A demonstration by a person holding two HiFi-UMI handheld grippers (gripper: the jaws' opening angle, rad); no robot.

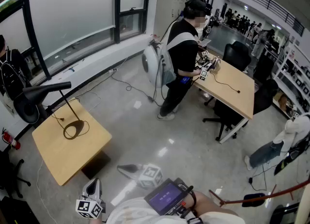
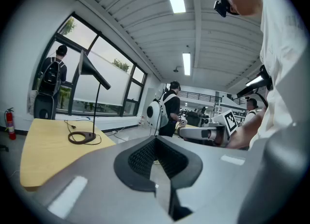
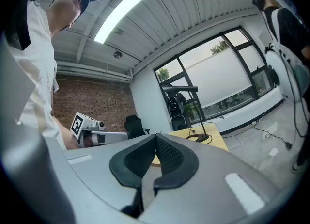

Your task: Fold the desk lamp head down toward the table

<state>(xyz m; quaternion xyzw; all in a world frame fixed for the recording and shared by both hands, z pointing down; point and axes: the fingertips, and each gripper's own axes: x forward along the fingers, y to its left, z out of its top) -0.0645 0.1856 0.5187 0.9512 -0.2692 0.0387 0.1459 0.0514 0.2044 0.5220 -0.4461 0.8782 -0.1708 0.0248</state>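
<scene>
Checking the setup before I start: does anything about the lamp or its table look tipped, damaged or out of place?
Nothing stands out. The lamp stands upright on the wooden table, its base flat on the tabletop and its head raised. Nothing looks spilled or broken.

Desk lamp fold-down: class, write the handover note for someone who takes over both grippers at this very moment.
Grippers: the left gripper is shut with nothing between its jaws. The right gripper is also shut and empty. Both are close to the body, well short of the table.
Things: the desk lamp stands on that wooden table by the window, with its stem up and the lamp head raised.
Done: nothing; the lamp is untouched.
Left: walk up to the table, open a gripper, then probably steady the lamp with one gripper and fold the head down with the other.
</scene>
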